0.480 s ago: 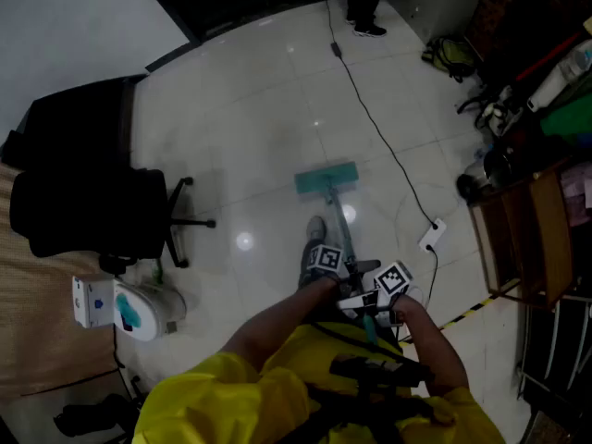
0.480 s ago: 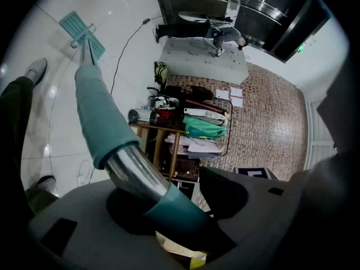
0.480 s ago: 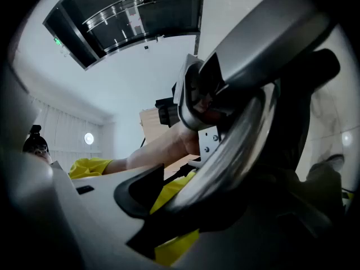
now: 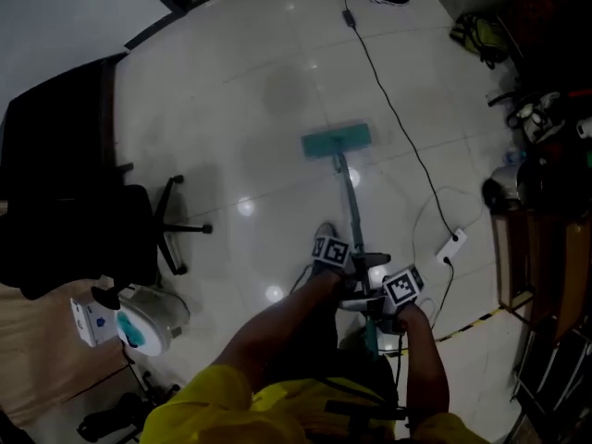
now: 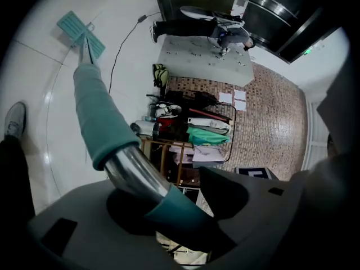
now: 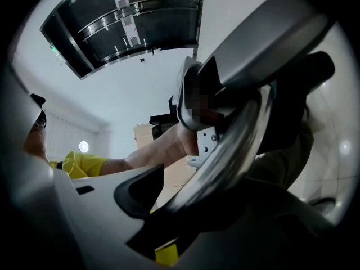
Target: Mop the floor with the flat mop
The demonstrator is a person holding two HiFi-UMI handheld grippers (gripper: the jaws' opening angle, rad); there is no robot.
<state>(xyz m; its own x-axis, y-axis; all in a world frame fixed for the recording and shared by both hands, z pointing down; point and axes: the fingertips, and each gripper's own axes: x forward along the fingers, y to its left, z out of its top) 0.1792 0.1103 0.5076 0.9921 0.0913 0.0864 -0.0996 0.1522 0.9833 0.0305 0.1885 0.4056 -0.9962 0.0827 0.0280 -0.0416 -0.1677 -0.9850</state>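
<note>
Mop head (image 4: 336, 141) flat on floor (image 4: 250, 91), straight ahead of tools. Long pole (image 4: 350, 202) pointing back toward body. Left tool (image 5: 169, 204) clamped on pole, nearer head; right tool (image 6: 216, 167) clamped just behind.

The flat mop (image 4: 336, 141) lies in the middle of the floor (image 4: 250, 91), its handle running back to the left gripper (image 4: 356, 265) and right gripper (image 4: 372, 302). A chair (image 4: 74, 202) stands at the floor's left edge; a cable (image 4: 388, 109) trails along its right.

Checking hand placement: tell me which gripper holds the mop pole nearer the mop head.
The left gripper: it clamps the pole ahead of the right gripper, on the side toward the teal mop head.
</note>
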